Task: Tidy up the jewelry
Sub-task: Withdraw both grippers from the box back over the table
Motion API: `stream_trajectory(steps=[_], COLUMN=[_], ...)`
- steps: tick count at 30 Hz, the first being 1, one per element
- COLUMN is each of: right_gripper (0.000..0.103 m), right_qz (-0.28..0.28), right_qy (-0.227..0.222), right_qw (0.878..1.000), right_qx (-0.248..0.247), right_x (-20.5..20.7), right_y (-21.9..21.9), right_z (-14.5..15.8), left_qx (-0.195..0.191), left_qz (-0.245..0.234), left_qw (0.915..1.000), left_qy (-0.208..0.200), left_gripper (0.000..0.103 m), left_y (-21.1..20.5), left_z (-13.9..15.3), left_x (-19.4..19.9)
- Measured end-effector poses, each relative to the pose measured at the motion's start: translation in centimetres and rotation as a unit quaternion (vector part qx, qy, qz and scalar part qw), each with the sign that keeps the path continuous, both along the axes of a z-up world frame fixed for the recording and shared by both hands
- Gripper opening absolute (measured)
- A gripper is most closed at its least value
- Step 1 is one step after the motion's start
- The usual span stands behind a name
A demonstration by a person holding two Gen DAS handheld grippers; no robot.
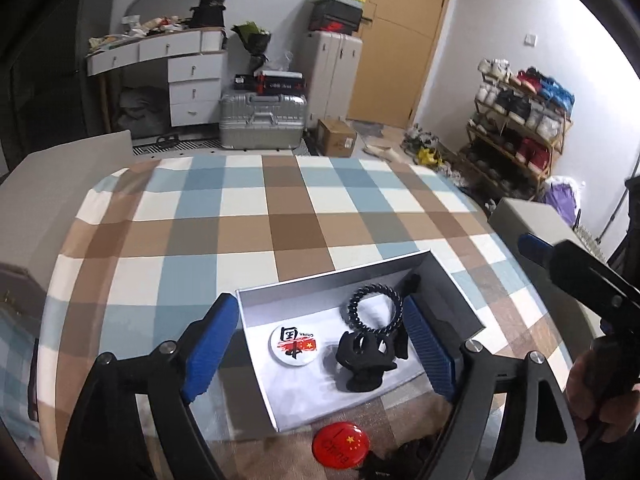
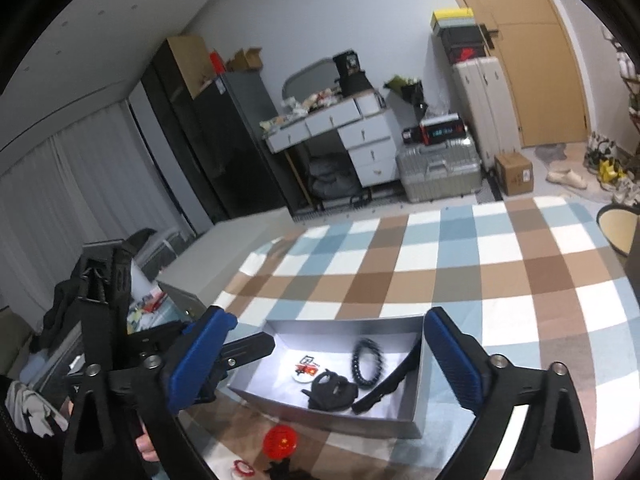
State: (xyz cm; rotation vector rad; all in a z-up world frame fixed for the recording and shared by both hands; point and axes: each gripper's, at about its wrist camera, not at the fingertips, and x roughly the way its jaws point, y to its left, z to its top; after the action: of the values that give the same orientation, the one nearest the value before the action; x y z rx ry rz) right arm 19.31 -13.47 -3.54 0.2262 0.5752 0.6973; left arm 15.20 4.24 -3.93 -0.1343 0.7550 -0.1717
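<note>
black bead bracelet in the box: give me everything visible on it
The black bead bracelet is a closed ring of dark, glossy round beads, lying flat on the white floor of the open grey box, toward its far right part. Its near edge meets or overlaps the black clip-like piece; a black strap lies just to its right, contact unclear. The white round badge sits apart on its left. Neither gripper touches it.

A cluttered bedroom with white walls: a white dresser [image 1: 176,60] with drawers far left, silver suitcases [image 1: 262,120] beside it, a wooden door [image 1: 404,40], a shoe rack [image 1: 516,128] far right
</note>
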Motion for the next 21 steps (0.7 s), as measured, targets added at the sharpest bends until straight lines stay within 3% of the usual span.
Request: stream_trajectory(steps=[4, 8, 21], right_gripper=[0.103, 0.103, 0.103], right_qz=[-0.005, -0.010, -0.028], right_qy=[-0.032, -0.056, -0.068], right_qw=[0.999, 0.998, 0.997], right_qx=[0.002, -0.001, -0.003], right_x=[-2.2, -4.4, -9.1], right_y=[-0.4, -0.4, -0.7], right_z=[0.9, 1.3, -0.6], left_qx=[0.010, 0.023, 0.020], left_qz=[0.033, 0.031, 0.008], left_qw=[0.9988, 0.9974, 0.9967], left_qy=[-0.034, -0.060, -0.079], left_gripper=[0.087, 0.089, 0.089], left_y=[0.1, -0.4, -0.3], left_z=[1.3, 2.0, 0.8], left_x=[-2.1, -3.7, -8.4])
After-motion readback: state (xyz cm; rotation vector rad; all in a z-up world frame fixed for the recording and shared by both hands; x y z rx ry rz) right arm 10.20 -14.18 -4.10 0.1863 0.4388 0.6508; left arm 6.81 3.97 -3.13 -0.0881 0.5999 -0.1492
